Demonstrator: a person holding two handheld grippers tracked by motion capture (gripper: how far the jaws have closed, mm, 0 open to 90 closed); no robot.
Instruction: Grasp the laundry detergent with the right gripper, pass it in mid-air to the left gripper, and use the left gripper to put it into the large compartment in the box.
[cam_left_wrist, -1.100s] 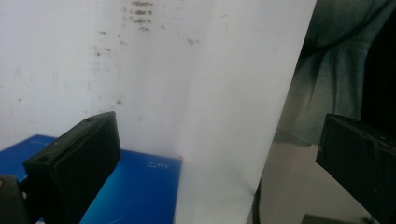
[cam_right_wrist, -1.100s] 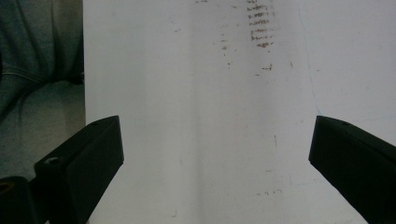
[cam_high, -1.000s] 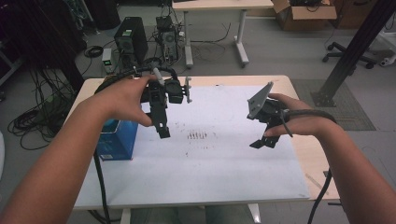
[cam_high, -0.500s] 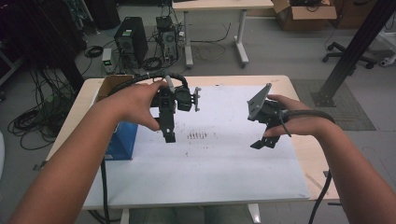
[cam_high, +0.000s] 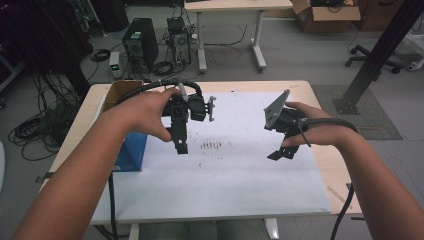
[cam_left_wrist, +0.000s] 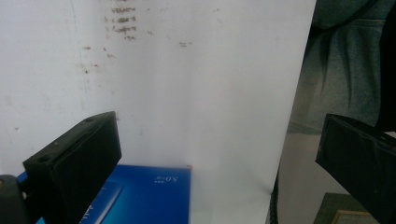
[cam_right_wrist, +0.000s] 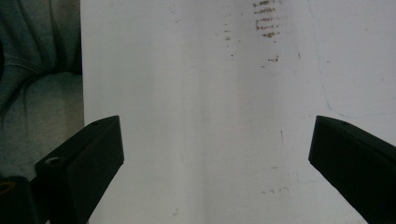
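hovering over the white sheet (cam_high: 235, 170), the left gripper (cam_high: 181, 146) and right gripper (cam_high: 280, 153) both gape wide, empty; a blue box (cam_high: 131, 152) lies just beside the left.

A blue box (cam_high: 131, 154) lies flat on the table's left side, nearest the left gripper (cam_high: 181, 146). Its lid carries small white print. It overlaps the left edge of the white sheet (cam_high: 235, 170).

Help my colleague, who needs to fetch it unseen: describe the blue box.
Start at the white sheet covering the table. At its left edge, beside the left hand-held gripper, lies the blue box. It is the one bright blue, flat thing there; the cardboard box behind is brown.
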